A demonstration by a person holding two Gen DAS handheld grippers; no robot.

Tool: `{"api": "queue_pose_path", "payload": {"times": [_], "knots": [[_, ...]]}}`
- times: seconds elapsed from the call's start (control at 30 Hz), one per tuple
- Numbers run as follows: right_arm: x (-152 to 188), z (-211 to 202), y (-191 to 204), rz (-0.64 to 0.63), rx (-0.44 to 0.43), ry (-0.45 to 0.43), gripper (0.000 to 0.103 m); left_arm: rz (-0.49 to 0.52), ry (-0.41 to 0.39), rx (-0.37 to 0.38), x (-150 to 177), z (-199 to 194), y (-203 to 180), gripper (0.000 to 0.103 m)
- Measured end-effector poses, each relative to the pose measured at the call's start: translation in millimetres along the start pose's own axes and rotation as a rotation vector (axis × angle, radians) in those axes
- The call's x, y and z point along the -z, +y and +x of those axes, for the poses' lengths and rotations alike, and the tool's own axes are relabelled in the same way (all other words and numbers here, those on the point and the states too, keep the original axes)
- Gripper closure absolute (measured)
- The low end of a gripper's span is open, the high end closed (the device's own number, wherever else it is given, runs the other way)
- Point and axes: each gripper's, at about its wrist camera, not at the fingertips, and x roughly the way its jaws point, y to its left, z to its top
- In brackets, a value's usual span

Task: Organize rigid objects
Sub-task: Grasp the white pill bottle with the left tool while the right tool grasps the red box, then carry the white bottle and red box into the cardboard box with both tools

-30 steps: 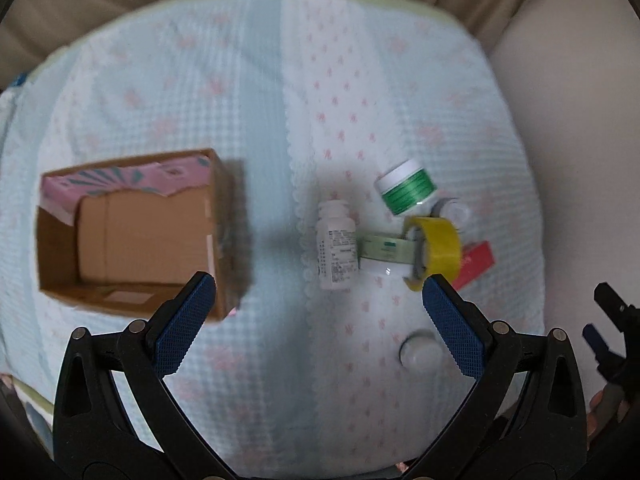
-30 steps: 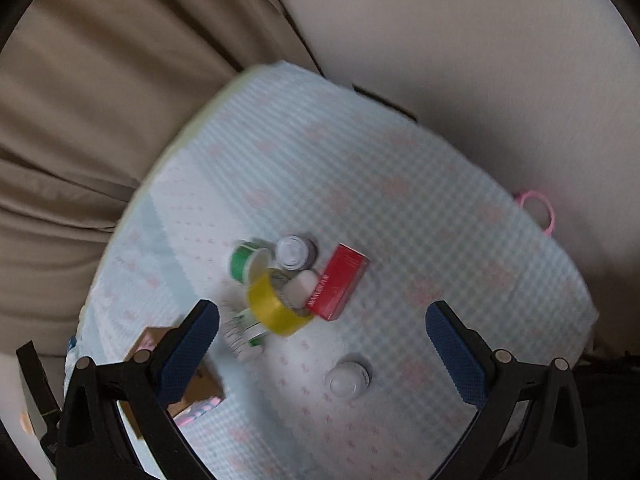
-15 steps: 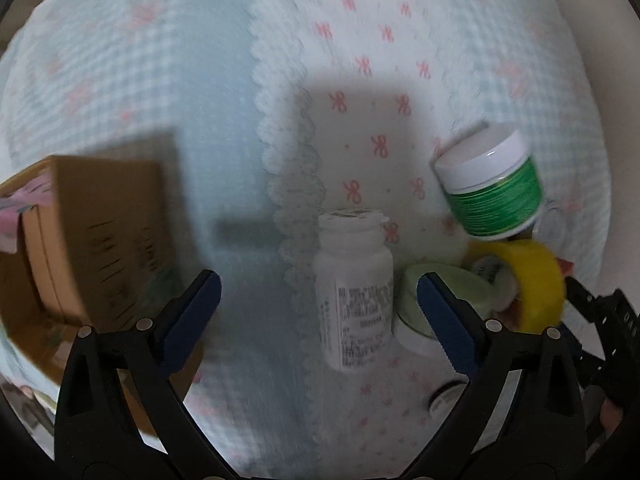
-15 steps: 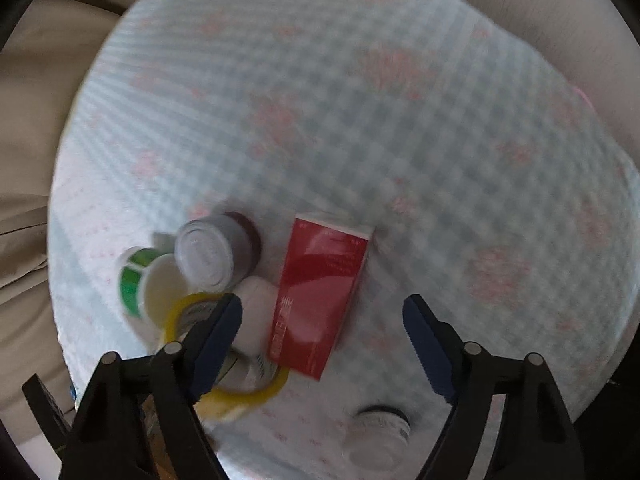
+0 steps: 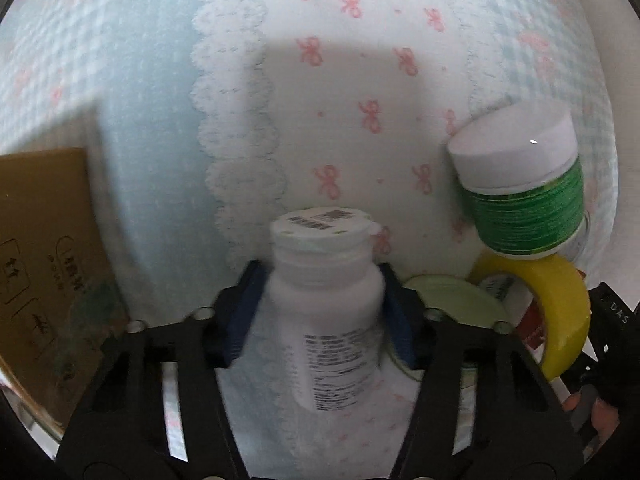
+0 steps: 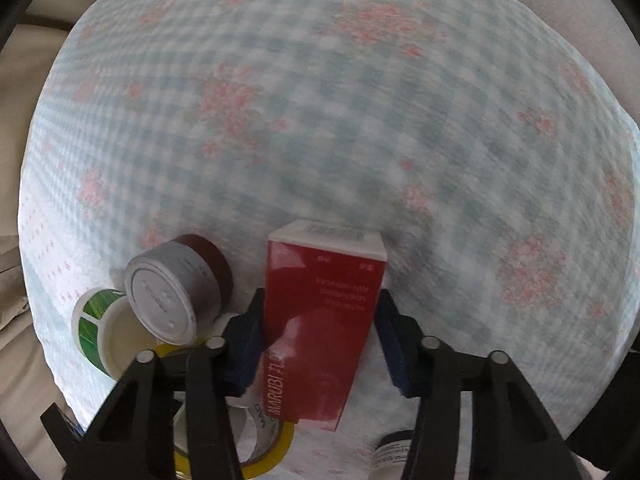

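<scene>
White plastic, lying flat: a pill bottle with a printed label (image 5: 326,312) seen from the left wrist, cap toward twelve o'clock, base toward six, long axis in line with the fingers. Left gripper (image 5: 320,312) straddling the bottle's shoulder, blue pads at nine and three, jaws just closed in and now clamped against both sides. Brown cardboard box (image 5: 48,280) out at nine o'clock, well apart, probably the drop place. Green-labelled jar with a white lid (image 5: 520,184) at two o'clock, yellow tape roll (image 5: 560,312) at three, pale green round lid (image 5: 452,300) just beside the right pad. On the pale blue gingham cloth with pink bows (image 5: 120,80), bottle apparently not yet raised.

Red, glossy cardboard from the right wrist: a small carton with a white end (image 6: 324,328), lying flat, long axis from twelve to six, white end at twelve. Right gripper (image 6: 320,332) with pads at nine and three on the long sides, jaws just drawn together and now pinching the carton. Grey-lidded brown jar (image 6: 176,288) at nine o'clock, close to the left pad; green-labelled jar beyond it at eight.

Each hand directly over its own thing, so a straight lift looks right; neighbours close enough to be nudged.
</scene>
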Motion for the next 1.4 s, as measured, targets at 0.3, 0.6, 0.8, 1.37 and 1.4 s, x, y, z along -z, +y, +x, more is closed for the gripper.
{"api": "queue_pose_path", "payload": {"times": [0.3, 0.6, 0.8, 1.37, 1.4], "knots": [[2, -9, 6, 0.010, -0.029, -0.014, 0.061, -0.017, -0.032, 0.009, 5, 1, -2, 0.056], [23, -54, -21, -0.008, -0.097, -0.086, 0.062, -0.020, -0.110, 0.022, 35, -53, 9, 0.056], [45, -109, -31, -0.107, -0.138, -0.196, 0.062, -0.018, -0.195, 0.042, 60, -98, 21, 0.056], [159, -269, 21, -0.719, -0.240, -0.434, 0.062, -0.094, -0.534, 0.135, 168, -270, 65, 0.056], [169, -274, 29, -0.748, -0.260, -0.425, 0.062, -0.103, -0.555, 0.134, 174, -281, 75, 0.056]]}}
